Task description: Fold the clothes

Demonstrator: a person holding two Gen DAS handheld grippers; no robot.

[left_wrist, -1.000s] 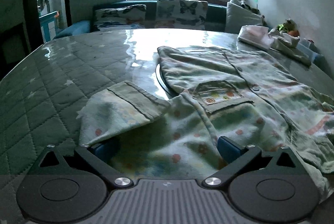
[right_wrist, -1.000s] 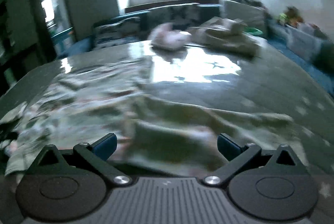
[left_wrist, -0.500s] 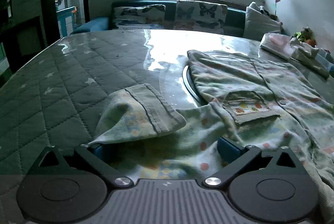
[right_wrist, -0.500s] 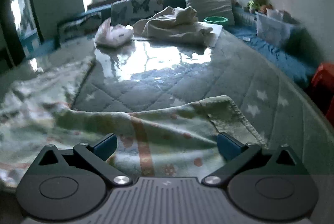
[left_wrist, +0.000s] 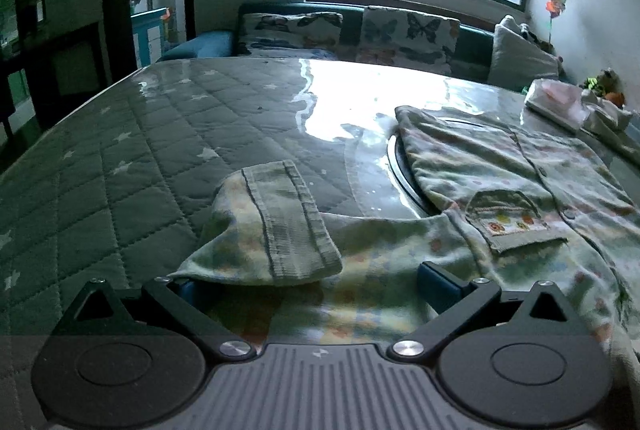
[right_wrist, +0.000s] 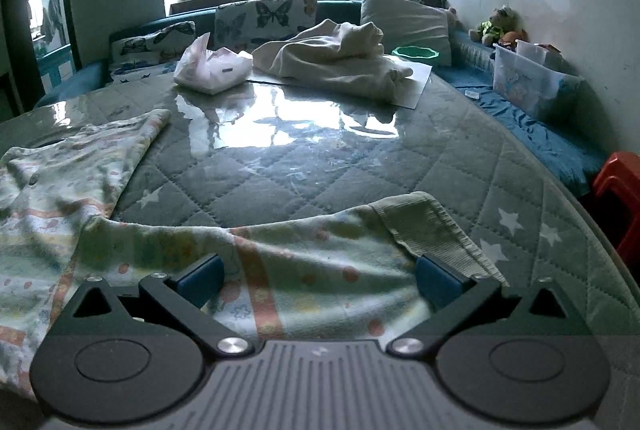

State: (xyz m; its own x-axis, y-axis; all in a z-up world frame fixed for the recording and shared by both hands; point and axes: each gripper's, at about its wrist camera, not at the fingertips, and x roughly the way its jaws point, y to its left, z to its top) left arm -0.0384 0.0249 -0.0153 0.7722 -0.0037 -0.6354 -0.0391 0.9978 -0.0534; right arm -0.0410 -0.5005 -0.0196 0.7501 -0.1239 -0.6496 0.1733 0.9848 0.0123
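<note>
One soft, floral-print flannel shirt (left_wrist: 500, 189) with ribbed cuffs lies on the glossy quilted worktop (left_wrist: 160, 133); left tool (left_wrist: 312, 282) and right tool (right_wrist: 316, 278) both spread wide.

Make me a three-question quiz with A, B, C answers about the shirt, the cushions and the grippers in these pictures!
1. Where does the patterned shirt lie?
A. on the quilted table
B. on the sofa
C. on the floor

2. How many butterfly cushions sit under the window?
A. one
B. two
C. five

3. How is the right hand-held gripper?
A. shut on a cup
B. open over the sleeve
C. out of view

Answers:
1 A, the shirt is spread across the table.
2 B, two show side by side.
3 B, its blue fingers stand wide apart with the cloth between them.
</note>
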